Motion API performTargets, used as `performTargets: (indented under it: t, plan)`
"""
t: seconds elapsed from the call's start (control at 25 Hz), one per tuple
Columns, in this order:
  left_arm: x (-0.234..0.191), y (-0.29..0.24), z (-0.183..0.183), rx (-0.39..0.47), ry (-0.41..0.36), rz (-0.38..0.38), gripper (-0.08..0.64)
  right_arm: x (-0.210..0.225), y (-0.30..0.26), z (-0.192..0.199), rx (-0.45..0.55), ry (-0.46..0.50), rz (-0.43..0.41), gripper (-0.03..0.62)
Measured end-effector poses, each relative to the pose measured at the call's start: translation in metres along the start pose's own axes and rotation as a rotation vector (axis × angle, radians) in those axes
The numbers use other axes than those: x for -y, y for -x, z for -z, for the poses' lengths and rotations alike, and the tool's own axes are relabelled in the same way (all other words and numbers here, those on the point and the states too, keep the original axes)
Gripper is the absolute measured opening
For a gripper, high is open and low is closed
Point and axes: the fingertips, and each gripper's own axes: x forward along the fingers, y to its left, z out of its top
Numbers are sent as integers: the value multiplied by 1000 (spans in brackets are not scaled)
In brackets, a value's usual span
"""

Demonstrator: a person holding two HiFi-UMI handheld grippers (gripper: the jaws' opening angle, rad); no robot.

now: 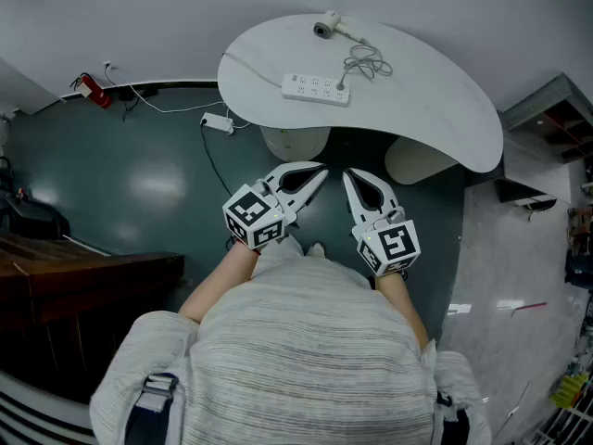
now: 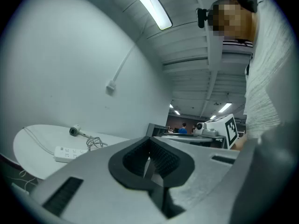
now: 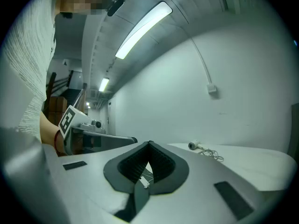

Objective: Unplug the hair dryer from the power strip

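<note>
Hair dryer (image 1: 330,28), head leftward, handle rightward (left hand-held gripper (image 1: 321,170), right hand-held gripper (image 1: 349,175) closed, empty)

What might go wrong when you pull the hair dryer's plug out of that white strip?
1. The power strip lies loose on the table, so pulling the plug might drag the whole strip along; holding it down would likely help.
2. The cord is bunched in loops beside the plug, so it might get snagged and tug the hair dryer, which lies near the table's far edge.
</note>
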Motion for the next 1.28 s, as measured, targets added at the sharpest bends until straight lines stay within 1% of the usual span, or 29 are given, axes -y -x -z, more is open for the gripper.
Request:
performTargets:
  t: [0.36,0.48,0.6,0.76,1.04,1.28]
  plan:
    - [-1,-4,4,-10,7,-3,8,3,-2,1,3,4,-11,23]
    - [0,-6,6,-14,14,7,8,1,-1,-6,37,6,-34,25]
    - [2,-10,6,-22,1,17,8,-2,0,-13,77,-27,-67,26]
    - [0,-15,3,-31,-20,13,8,4,-4,-12,72,-34,-66,28]
    - [-33,-29,-2,-35,-25,-5,8,31,-25,-8,49,-49,-47,28]
    - [-72,-58,-7,-59,-57,40,8,69,-63,-6,25,-58,-22,28]
